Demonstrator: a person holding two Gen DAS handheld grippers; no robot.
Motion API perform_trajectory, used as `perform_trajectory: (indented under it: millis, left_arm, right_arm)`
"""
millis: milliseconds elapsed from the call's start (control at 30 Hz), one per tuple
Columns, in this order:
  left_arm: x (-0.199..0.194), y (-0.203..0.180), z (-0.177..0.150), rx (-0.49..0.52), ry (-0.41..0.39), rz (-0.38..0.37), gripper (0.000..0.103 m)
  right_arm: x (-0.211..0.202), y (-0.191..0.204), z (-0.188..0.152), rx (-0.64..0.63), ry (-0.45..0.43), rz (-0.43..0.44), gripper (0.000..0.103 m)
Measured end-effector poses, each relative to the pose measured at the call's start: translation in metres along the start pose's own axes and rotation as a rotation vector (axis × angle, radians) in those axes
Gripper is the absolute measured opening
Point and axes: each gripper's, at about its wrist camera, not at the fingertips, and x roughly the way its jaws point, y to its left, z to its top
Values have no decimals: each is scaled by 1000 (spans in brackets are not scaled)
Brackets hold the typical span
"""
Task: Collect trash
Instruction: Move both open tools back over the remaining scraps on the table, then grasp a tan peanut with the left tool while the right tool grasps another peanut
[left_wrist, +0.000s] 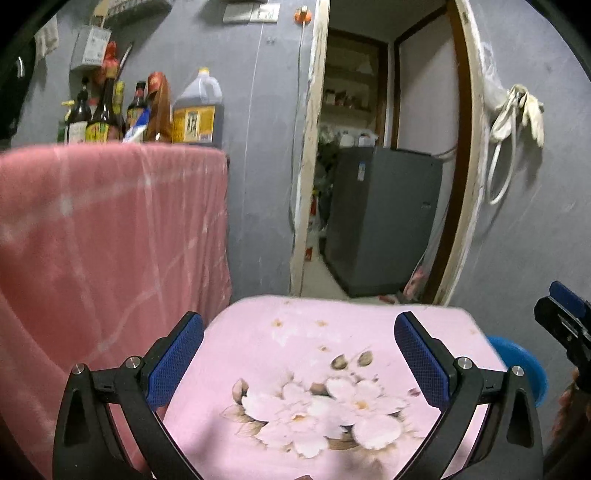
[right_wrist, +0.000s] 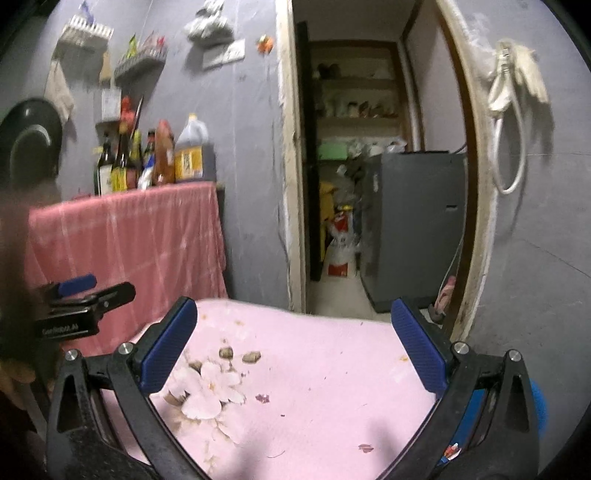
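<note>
Scraps on pink bench, both hand-held grippers empty.

We find trash scraps (right_wrist: 262, 398) at 6 o'clock on the floral bench (right_wrist: 332, 354); right hand-held gripper (right_wrist: 299, 343) and left hand-held gripper (left_wrist: 299, 354) hover with fingers apart, likely readied for pinching.
</note>
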Motion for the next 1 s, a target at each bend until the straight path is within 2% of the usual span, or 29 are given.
perform_trajectory:
  millis: [233,333,500,567,633,767,933,1000]
  left_arm:
    - [52,8,-25,34,148,-9,101]
    - [71,11,-32,39,219,-23,101]
    - [97,12,-40,42,296,-42,99]
    - [104,11,-40,45,316,-57,93]
    - [110,7,-42,62,342,-78,80]
    - [123,-2,-47,100,388,-119,69]
    - [137,-12,-48,119,444,-171,52]
    - [144,-16,-48,124,465,-194,50]
  right_arm:
    - [49,2,-22,-20,121,35,103]
    - [72,-1,-29,-14,201,55,103]
    - [97,-8,-36,8,297,70,99]
    - [105,-8,-40,3,333,78,93]
    - [115,-10,-44,17,377,100,88]
    - [133,-13,-51,51,455,132,77]
    - [152,-18,-57,97,542,169,69]
    - [156,-18,-60,109,561,176,66]
